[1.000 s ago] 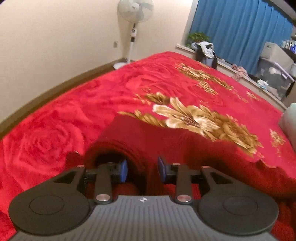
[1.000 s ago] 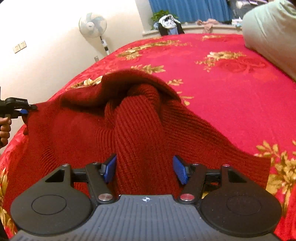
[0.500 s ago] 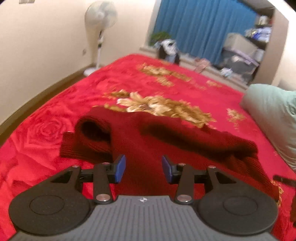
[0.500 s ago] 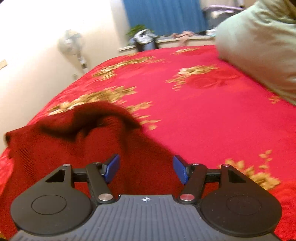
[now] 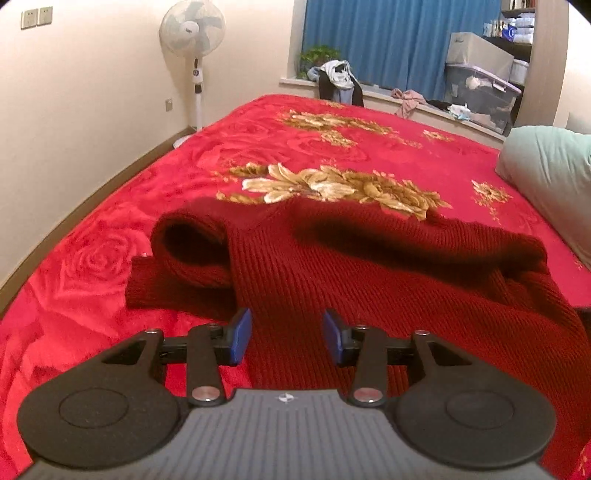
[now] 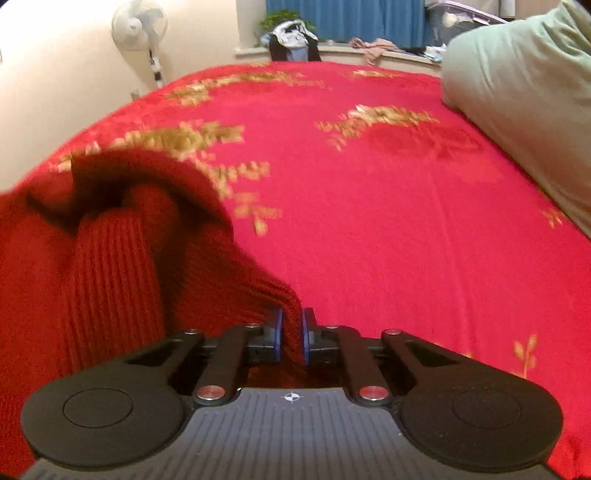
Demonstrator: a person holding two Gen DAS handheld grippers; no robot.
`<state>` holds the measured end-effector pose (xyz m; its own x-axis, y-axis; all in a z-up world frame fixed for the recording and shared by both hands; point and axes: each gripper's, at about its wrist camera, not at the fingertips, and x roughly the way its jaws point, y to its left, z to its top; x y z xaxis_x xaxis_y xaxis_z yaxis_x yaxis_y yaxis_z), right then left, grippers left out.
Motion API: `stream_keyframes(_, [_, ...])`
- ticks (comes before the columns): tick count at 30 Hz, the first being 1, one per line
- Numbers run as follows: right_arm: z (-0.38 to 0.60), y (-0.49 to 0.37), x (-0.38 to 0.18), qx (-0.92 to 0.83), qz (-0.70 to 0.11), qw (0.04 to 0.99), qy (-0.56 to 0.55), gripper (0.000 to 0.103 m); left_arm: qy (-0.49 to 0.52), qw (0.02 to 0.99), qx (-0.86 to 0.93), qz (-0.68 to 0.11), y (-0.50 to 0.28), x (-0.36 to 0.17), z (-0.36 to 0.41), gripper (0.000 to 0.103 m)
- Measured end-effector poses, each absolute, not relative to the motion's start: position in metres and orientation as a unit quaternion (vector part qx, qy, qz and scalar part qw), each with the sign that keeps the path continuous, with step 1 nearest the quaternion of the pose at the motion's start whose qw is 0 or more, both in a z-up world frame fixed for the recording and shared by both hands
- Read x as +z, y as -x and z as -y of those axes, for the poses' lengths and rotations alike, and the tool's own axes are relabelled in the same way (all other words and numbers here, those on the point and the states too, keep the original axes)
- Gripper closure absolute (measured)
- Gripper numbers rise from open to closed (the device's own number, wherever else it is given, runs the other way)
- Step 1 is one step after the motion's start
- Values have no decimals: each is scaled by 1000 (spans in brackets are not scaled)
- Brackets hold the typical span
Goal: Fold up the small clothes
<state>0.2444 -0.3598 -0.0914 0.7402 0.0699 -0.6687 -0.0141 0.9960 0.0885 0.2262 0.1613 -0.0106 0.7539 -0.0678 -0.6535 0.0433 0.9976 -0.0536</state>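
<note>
Right jaws pinch sweater [image 6: 110, 258] edge; left jaws wide.

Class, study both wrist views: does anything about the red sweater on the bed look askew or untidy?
Yes. The red sweater lies rumpled on the bedspread: one sleeve is bunched up with its cuff gaping. The right gripper pinches one edge; the left gripper is open.

sweater [image 5: 369, 280] on bed [image 5: 332, 147] | pillow [image 5: 546, 170] right | fan [image 5: 192, 33] behind-left
</note>
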Motion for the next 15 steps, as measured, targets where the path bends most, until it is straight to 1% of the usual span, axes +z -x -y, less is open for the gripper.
stream_keyframes(3, [375, -269, -48, 21, -331, 943, -21, 94, 29, 938, -30, -343, -232, -6, -169, 56])
stream_keyframes(5, [389, -290, -7, 11, -297, 955, -7, 95, 36, 939, -29, -342, -235, -4, -174, 56])
stream_keyframes(7, [409, -309, 37, -33, -250, 967, 15, 95, 45, 938, -28, -342, -237, -3, -179, 56])
stream_keyframes(10, [454, -341, 85, -150, -197, 969, -18, 94, 60, 936, -29, -346, -238, -3, -186, 56])
stream_keyframes(11, [464, -347, 88, -168, -194, 966, -28, 91, 65, 935, -31, -348, -239, -3, -188, 56])
stream_keyframes(12, [469, -351, 85, -177, -200, 963, -37, 84, 71, 933, -33, -351, -240, -4, -190, 56])
stream_keyframes(14, [470, -353, 68, -186, -227, 955, -53, 80, 80, 930, -39, -356, -240, -5, -192, 56])
stream_keyframes(15, [467, -347, 56, -181, -232, 954, -61, 72, 85, 928, -44, -360, -240, -7, -193, 56])
